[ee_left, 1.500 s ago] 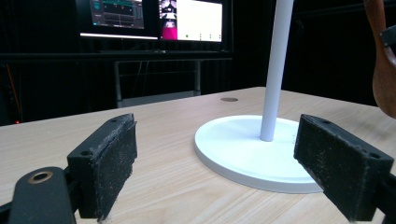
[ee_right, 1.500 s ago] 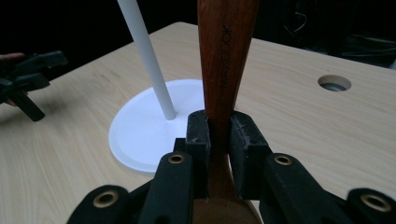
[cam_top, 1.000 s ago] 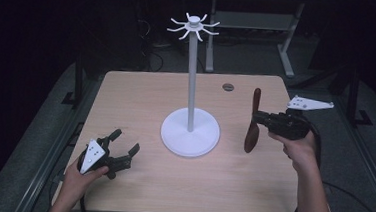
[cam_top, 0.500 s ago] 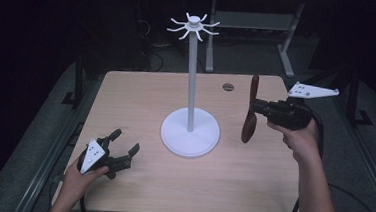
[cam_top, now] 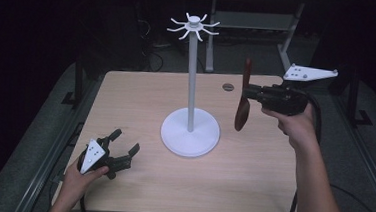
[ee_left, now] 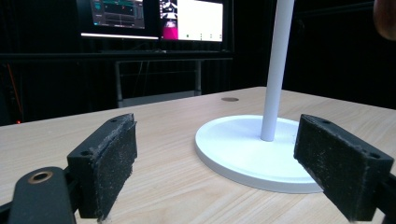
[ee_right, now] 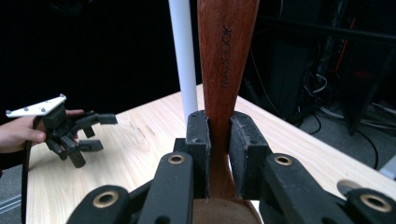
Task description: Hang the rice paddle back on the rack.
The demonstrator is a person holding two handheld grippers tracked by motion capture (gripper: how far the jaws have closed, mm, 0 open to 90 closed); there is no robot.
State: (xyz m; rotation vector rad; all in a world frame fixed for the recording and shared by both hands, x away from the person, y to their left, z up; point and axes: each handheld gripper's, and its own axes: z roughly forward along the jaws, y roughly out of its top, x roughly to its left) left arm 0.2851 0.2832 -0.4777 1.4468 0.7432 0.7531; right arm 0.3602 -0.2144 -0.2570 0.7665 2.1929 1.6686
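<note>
Left gripper: the black two-jaw left gripper [cam_top: 121, 153], with its grey three-cornered plate, sits low over the near left part of the light wooden table [cam_top: 250, 190], nearer the person than the stand and to its left; its jaws stand wide apart with nothing between them, and in the left gripper view the rough black pads [ee_left: 108, 158] frame the stand's base.

Left hand: the person's left hand [cam_top: 78, 178] grips it from the table's near edge.

Table: pale wood grain, rectangular, with a small dark round hole [cam_top: 228, 88] in the top beyond the stand and to its right.

Stand: a tall white stand [cam_top: 193, 86] rises from a round white disc base [cam_top: 190, 136] near the table's middle; a slim upright pole ends in a crown of short curved white hooks [cam_top: 193, 26].

Right gripper: the black two-jaw right gripper [cam_top: 252, 94] is held in the air to the right of the stand's pole, apart from it; its jaws are clamped on the wooden utensil. The right gripper view shows both pads [ee_right: 198, 149] pressed against the handle.

Utensil: a dark reddish-brown wooden spoon-like utensil [cam_top: 244, 97] stands roughly upright in that grip, right of the pole and clear of the table; its handle carries stamped lettering [ee_right: 226, 56].

Right hand: the person's right hand [cam_top: 295, 126] holds the gripper, right of the stand.

Background: past the stand, lit monitor screens [ee_left: 154, 18] glow on a dark frame.
</note>
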